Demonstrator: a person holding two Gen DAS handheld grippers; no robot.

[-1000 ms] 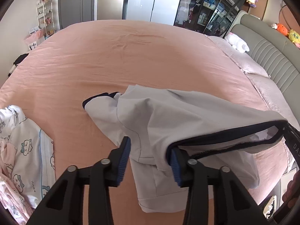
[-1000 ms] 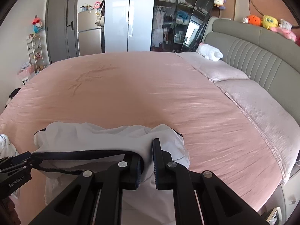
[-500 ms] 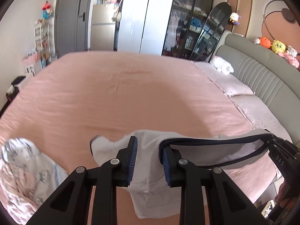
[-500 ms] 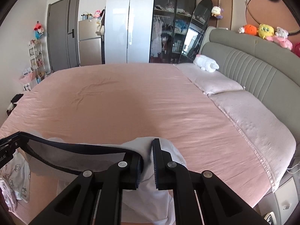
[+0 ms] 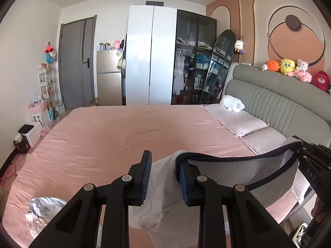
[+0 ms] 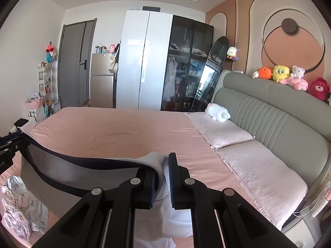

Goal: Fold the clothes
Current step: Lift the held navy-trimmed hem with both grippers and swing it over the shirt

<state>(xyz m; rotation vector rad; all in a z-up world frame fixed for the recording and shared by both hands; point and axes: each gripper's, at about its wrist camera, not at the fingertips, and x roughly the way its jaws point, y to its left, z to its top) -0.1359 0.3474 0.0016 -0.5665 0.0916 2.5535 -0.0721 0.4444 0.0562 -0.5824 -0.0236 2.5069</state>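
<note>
In the left wrist view, we see the left gripper [image 5: 163, 177] with its jaws closed on 1 end of the dark waistband [image 5: 238, 158] of a light grey garment [image 5: 165, 202]; cloth fills the gap between the 2 blue pads and the rest hangs below them. The waistband runs taut to the right edge of this view, where the right gripper [image 5: 310, 165] holds the other end, its jaw state not readable from here. Below, the pink bed [image 5: 115, 144] is bare in the middle, and a patterned heap of other clothes [image 5: 41, 206] lies at its near left corner. In the right wrist view, we see the right gripper [image 6: 163, 179] clamped nearly fully together on the garment [image 6: 161, 212] at the waistband [image 6: 86, 162], with a fold of grey cloth pinched between the pads. The band stretches left to the left gripper [image 6: 8, 148] at the frame edge. The garment hangs between the 2 tools; whether its lower end touches the bed cannot be determined. We judge the task to be at an early stage: the garment is gripped and spread at the waist, no fold is visible in it, and the heap [image 6: 18, 206] is unfolded. Laying the garment flat and folding it remain.
</note>
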